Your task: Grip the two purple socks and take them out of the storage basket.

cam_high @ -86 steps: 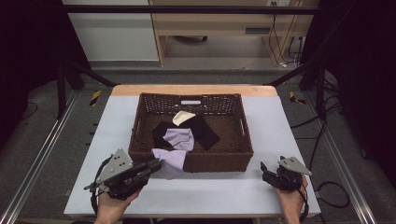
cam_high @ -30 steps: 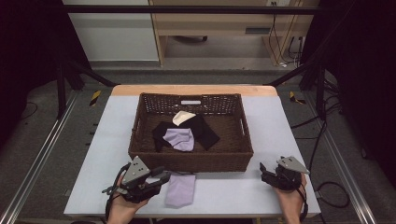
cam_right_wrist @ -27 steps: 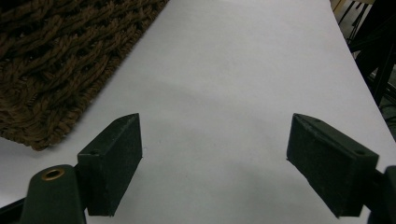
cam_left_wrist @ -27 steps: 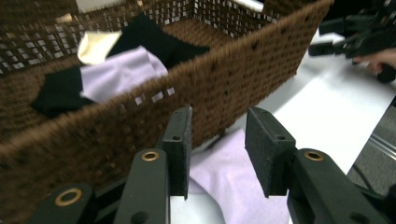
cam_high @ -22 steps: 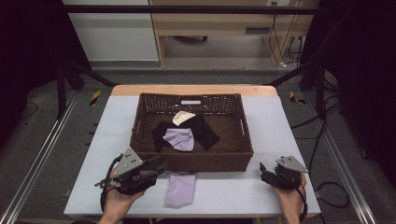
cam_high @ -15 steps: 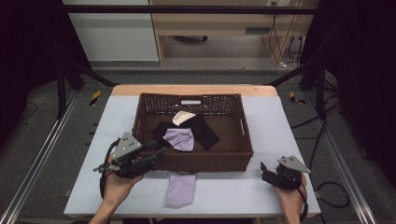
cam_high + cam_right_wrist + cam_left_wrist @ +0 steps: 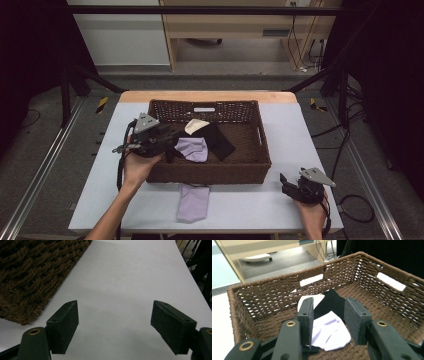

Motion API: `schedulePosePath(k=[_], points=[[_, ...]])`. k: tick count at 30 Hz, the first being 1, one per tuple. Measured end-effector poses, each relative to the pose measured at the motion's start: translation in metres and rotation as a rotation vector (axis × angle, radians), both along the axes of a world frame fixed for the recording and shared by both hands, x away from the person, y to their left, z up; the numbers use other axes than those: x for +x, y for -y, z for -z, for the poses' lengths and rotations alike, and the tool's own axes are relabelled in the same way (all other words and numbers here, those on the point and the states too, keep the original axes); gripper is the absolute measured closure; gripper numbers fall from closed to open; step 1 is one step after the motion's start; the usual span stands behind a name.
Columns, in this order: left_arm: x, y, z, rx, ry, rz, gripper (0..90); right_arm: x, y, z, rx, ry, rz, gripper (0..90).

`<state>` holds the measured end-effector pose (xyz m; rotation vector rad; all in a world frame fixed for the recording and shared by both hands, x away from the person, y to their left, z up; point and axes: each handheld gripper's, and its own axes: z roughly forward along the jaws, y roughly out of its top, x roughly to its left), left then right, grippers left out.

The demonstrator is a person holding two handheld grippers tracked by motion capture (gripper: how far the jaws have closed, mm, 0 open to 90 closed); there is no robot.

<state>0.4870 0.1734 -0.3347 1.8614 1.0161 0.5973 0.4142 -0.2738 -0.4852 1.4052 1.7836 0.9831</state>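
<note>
- Since the earlier frames the left gripper point(image 7: 167, 142) has travelled from the near edge of the bench point(image 7: 310, 135), beside the lavender cloth on the bench point(image 7: 193, 202), up and away to the basket's left rim; that cloth lies where it lay a second ago, while three seconds ago it hung over the basket's near wall.
- Its fingers point(image 7: 305, 315) have just been closing a little and now stand partly open with nothing between them.
- The left hand point(image 7: 137, 165) cradles the gripper from below, forearm rising from the near edge, and the gripper points right and slightly down over the rim into the basket.
- In the left gripper view a lavender cloth in the basket point(image 7: 329, 331) lies just beyond and below the fingers, seen through the gap between them, not touched.
- That cloth rests on a black cloth point(image 7: 332, 303), with a cream cloth point(image 7: 318, 298) at its far side.
- All three lie in the left half of the brown wicker basket point(image 7: 250, 172), which stands mid-bench.
- The loose lavender cloth lies flat on the bench just near of the basket's near wall.
- The right gripper point(image 7: 290, 185) has kept its place at the near right corner, held low in the right hand point(image 7: 312, 212); its fingers point(image 7: 63, 325) stand wide open over bare bench, holding nothing, with the basket's corner at their left.
</note>
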Motion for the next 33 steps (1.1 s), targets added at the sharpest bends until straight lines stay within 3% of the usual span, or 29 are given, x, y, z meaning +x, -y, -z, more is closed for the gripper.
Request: schedulePosePath(k=[10,18,22,27,29,33], points=[[0.038,0.018,0.002,0.102,-0.012,-0.063,62.1,0.001,-0.001,0.0,-0.007,-0.01,0.001,23.6],[0.064,0.036,0.011,0.139,-0.033,-0.077,64.7,0.001,-0.001,0.0,-0.013,-0.007,0.002,23.1],[0.075,0.044,0.023,0.15,-0.067,-0.083,65.2,0.001,-0.001,0.0,-0.012,-0.009,0.004,22.7],[0.09,0.049,0.041,0.2,-0.117,-0.094,61.9,0.001,-0.001,0.0,-0.014,-0.01,0.002,22.8],[0.096,0.049,0.049,0.221,-0.156,-0.097,61.2,0.001,-0.002,0.0,-0.016,-0.011,0.001,22.7],[0.1,0.048,0.053,0.213,-0.204,-0.088,57.3,0.001,-0.002,0.001,-0.019,-0.009,0.001,22.8]])
